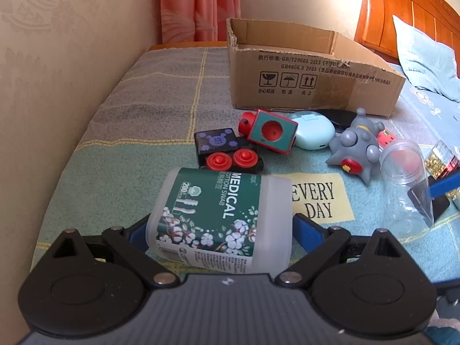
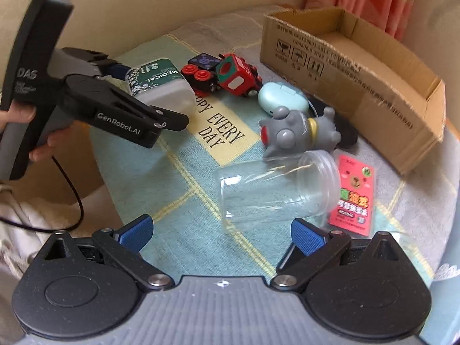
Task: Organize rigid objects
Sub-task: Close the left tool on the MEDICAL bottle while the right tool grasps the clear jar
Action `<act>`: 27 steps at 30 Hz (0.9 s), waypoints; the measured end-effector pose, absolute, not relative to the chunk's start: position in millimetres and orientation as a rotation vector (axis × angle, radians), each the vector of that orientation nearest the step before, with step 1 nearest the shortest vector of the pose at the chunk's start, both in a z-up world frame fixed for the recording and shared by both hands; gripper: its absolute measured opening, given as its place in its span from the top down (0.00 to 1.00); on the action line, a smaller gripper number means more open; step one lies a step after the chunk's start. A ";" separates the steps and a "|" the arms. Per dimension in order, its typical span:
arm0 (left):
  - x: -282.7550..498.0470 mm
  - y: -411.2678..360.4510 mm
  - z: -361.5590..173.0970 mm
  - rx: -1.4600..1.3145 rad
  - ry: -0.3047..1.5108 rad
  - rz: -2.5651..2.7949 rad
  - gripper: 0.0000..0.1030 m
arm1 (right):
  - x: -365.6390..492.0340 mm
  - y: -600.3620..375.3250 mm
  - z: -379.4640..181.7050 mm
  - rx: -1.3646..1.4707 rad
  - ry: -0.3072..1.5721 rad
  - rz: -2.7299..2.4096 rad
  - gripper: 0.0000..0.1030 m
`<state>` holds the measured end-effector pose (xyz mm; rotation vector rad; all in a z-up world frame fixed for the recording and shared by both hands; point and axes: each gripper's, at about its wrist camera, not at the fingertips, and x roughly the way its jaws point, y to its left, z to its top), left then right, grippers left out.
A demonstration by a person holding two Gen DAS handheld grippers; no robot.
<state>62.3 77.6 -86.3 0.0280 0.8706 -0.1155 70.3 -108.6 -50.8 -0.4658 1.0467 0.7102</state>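
While my left gripper (image 1: pixel 221 230) straddles the cotton swab tub (image 1: pixel 218 218) lying on the bed (image 1: pixel 115 132), jaws wide, I judge it light, stiff, slippery; grip its flat sides. My right gripper (image 2: pixel 221 230) hangs open.

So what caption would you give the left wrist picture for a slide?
Left tool straddling a medical cotton swab box on the bed, cardboard box waiting beyond toys.

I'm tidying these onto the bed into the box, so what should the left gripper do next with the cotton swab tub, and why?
Probably close the left gripper on the cotton swab tub. The tub lies on its side between the fingers, but the right pad shows a gap, so it isn't gripped yet. The cardboard box stands open behind.
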 end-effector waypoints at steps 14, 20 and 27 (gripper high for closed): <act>63.6 78.1 -85.4 -0.004 0.893 -0.087 0.06 | 111.1 -122.4 -50.8 -0.533 0.994 0.778 0.00; 63.1 73.2 -79.2 0.038 0.884 -0.084 0.06 | 114.9 -111.7 -59.9 -0.577 0.995 0.799 0.00; 69.4 72.8 -75.4 0.074 0.879 -0.089 0.07 | 111.7 -112.6 -59.5 -0.576 0.982 0.781 0.05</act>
